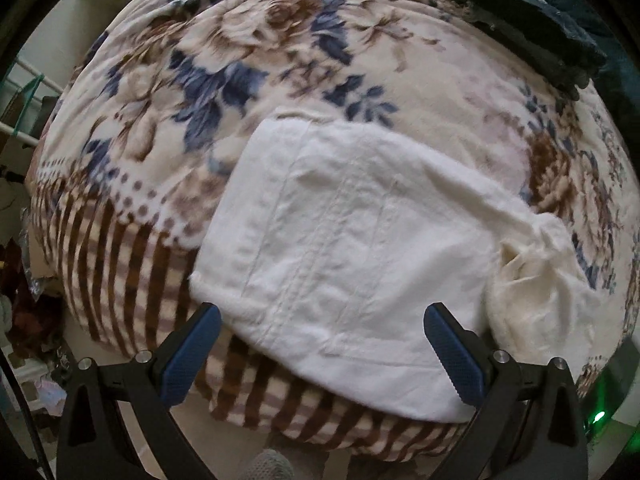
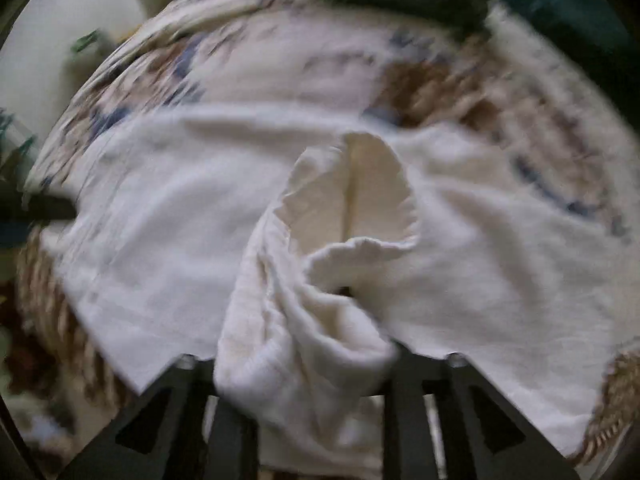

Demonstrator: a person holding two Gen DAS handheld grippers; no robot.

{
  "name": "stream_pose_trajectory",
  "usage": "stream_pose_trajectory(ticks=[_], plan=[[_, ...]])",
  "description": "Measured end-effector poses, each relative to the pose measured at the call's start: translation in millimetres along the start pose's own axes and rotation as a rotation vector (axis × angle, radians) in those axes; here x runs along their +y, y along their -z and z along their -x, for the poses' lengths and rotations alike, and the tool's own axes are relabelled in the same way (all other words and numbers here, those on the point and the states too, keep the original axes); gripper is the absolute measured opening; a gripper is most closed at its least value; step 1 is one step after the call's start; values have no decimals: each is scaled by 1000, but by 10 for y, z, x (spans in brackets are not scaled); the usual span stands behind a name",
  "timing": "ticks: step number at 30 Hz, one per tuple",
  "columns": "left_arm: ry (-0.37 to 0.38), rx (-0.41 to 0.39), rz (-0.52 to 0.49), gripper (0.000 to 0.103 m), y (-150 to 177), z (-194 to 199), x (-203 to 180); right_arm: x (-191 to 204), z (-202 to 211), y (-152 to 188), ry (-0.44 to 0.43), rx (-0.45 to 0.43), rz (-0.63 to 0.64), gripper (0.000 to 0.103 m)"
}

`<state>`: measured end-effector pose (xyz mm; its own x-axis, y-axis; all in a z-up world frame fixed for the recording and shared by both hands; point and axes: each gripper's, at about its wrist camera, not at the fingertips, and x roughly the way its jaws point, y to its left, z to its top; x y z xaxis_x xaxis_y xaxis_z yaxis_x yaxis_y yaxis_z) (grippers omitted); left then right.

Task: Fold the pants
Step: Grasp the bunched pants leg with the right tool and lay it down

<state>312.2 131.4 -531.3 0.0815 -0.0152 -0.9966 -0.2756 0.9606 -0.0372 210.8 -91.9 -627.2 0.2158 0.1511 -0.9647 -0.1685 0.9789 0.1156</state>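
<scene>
1. This is a home, most likely a bedroom: the work surface is a bed covered by a plush floral blanket (image 1: 224, 80) with blue and brown roses and a brown-striped border.
2. White pants (image 1: 340, 248) lie on the blanket, and a pile of dark folded clothing (image 1: 532, 20) sits at the bed's far corner, which points to household laundry.
3. A white wire rack (image 1: 24, 96) with a green hanger stands beside the bed at the left.
4. Household clutter (image 1: 24, 304) fills the floor below the rack; it is too dim to identify.
</scene>
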Motion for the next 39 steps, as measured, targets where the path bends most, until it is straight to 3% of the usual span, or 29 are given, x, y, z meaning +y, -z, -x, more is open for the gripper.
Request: stream_pose_trajectory(ticks=[1, 3, 5, 7, 10, 12, 13, 14, 17, 18, 21, 25, 27, 31, 32, 33, 36, 38, 39], plan=[[3, -4, -3, 103, -22, 15, -44, -57, 25, 18, -63, 24, -11, 46], [28, -11, -13, 103, -95, 13, -165, -273, 177, 63, -214, 47, -94, 71], [75, 3, -25, 103, -148, -25, -338, -616, 394, 141, -363, 60, -235, 72], [134, 32, -34, 103, -145, -49, -543, -961, 611, 244, -406, 39, -340, 72], [204, 74, -96, 103, -126, -126, -1050, -1540, 845, 427, -341, 25, -473, 72], [182, 95, -186, 103, -63, -213, -1395, -1906, 900, 559, -277, 20, -538, 72], [118, 96, -239, 103, -4, -293, -1559, -2050, 892, 610, -229, 31, -555, 72], [1, 107, -313, 103, 72, -445, -1732, -2210, 870, 661, -164, 50, -571, 72], [-167, 131, -369, 103, 178, -718, -1754, -2559, 699, 803, -46, 149, -624, 73], [-187, 145, -359, 103, 202, -786, -1664, -2675, 597, 877, -33, 209, -651, 72], [-145, 162, -304, 103, 277, -796, -1335, -2774, 332, 1067, -36, 384, -653, 72], [-100, 188, -283, 103, 396, -658, -1183, -2748, 282, 1245, -112, 485, -589, 72], [-54, 201, -269, 103, 452, -604, -1201, -2767, 324, 1250, -131, 502, -589, 72], [14, 194, -265, 102, 498, -628, -1389, -2925, 520, 1185, -160, 433, -653, 72], [23, 191, -268, 92, 504, -661, -1450, -2988, 555, 1168, -185, 402, -698, 72], [31, 180, -276, 67, 515, -680, -1512, -3060, 564, 1180, -208, 385, -743, 72], [15, 153, -317, 26, 562, -643, -1632, -3278, 489, 1186, -267, 331, -840, 72], [24, 132, -304, 17, 618, -566, -1600, -3353, 377, 1140, -303, 303, -839, 67], [21, 126, -299, 14, 650, -536, -1597, -3342, 320, 1125, -306, 303, -821, 50]])
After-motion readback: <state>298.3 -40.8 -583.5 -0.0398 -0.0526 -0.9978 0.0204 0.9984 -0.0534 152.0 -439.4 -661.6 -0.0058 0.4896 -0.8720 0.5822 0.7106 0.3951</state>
